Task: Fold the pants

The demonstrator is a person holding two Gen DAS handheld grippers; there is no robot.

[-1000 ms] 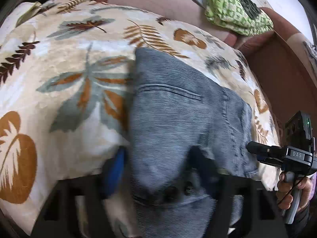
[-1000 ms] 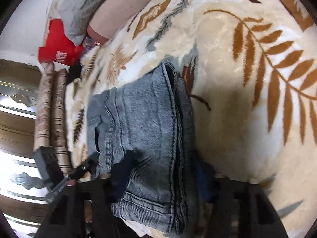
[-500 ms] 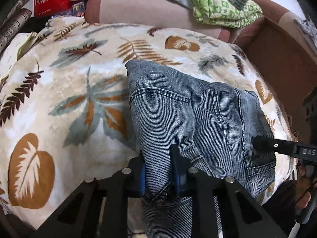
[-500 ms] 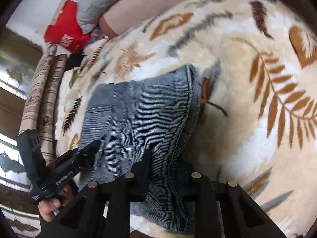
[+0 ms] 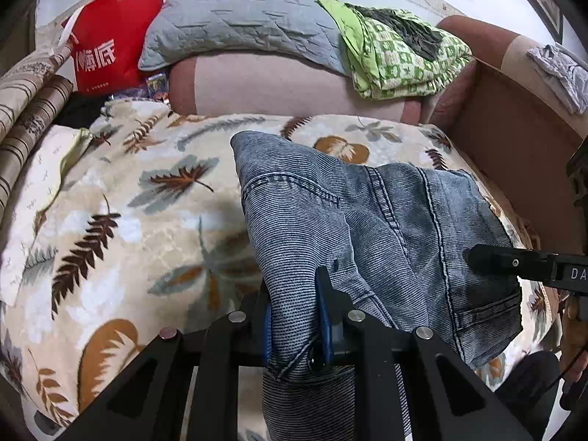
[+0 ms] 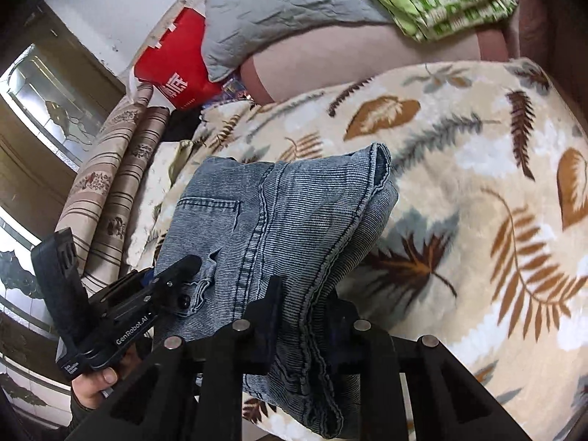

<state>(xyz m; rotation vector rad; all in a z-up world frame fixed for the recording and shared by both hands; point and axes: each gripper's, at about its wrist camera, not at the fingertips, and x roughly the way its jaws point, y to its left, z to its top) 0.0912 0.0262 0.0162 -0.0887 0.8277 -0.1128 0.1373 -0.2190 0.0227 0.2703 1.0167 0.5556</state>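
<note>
Denim, blue-grey and already doubled over, makes up the pants (image 5: 386,220), which lie on the leaf-print blanket (image 5: 121,228) of the bed, their near edge raised off it. The left hand-held gripper (image 5: 297,316) is clamped on the near corner by the button, with cloth bunched between its blue pads. The right hand-held gripper (image 6: 305,327) is clamped on the other near corner, where the stacked edges run together.

To do this fold well, I judge both corners should travel level and at one pace toward the far edge, kept taut between the two grips so the middle does not sag or crease. They should be set down squarely on the far edge before either grip lets go.

In the left view the bundle's long axis runs across, from the button corner toward the right; the fold in hand goes away from the camera, toward the pillows. Beyond the blanket lie a grey quilted pillow (image 5: 239,11), a green patterned cloth (image 5: 397,58) and a red bag (image 5: 110,47).
</note>
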